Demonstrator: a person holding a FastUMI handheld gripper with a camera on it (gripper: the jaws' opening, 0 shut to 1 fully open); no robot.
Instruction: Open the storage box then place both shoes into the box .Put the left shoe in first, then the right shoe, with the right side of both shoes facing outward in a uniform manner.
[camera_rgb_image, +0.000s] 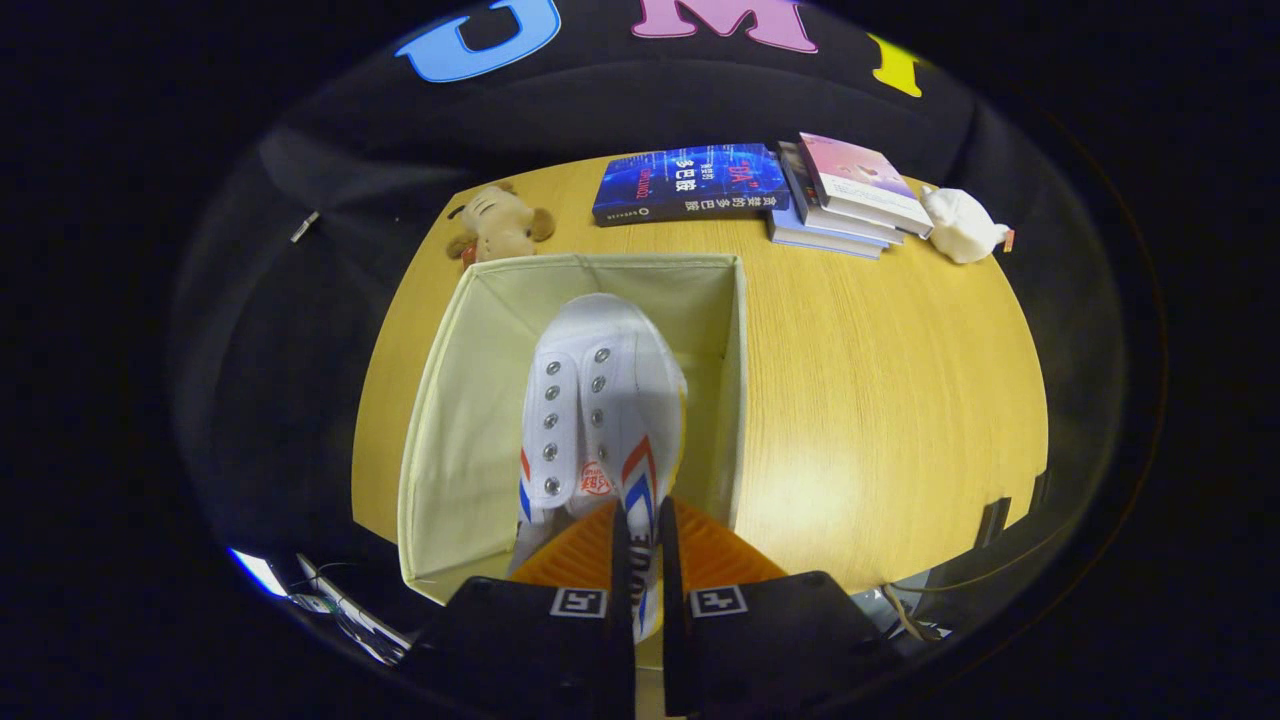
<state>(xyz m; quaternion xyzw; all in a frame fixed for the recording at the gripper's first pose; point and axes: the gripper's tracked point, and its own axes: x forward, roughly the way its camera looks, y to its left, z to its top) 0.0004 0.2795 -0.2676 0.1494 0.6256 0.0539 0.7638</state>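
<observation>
Setting: a light wooden table (880, 400) inside a dark cloth booth, seen from above the work. Item, claw (645, 545): narrowed to a slim gap, both fingers pressing the collar wall of a white canvas sneaker (600, 400), which hangs toe-forward just ahead of the fingertips. Item, sneaker: metal eyelets, no laces visible, red-and-blue stripes on its side close to the fingers; whether it is the left or the right shoe cannot be told with confidence. Item, cream fabric storage box (460, 420): open at the top, directly beneath and ahead of the claw, the sneaker inside its walls or just over them; no second shoe visible within. Beyond the box: a brown plush toy (497, 225) ahead and left, a blue book (690, 183) straight ahead, a stack of books (845, 200) and a white plush toy (960, 225) ahead and right. Handling note, as judged: lower until the sole meets the box floor, keep the shoe near one wall so its partner fits alongside, check the right side faces outward, then release without dragging the soft wall.
</observation>
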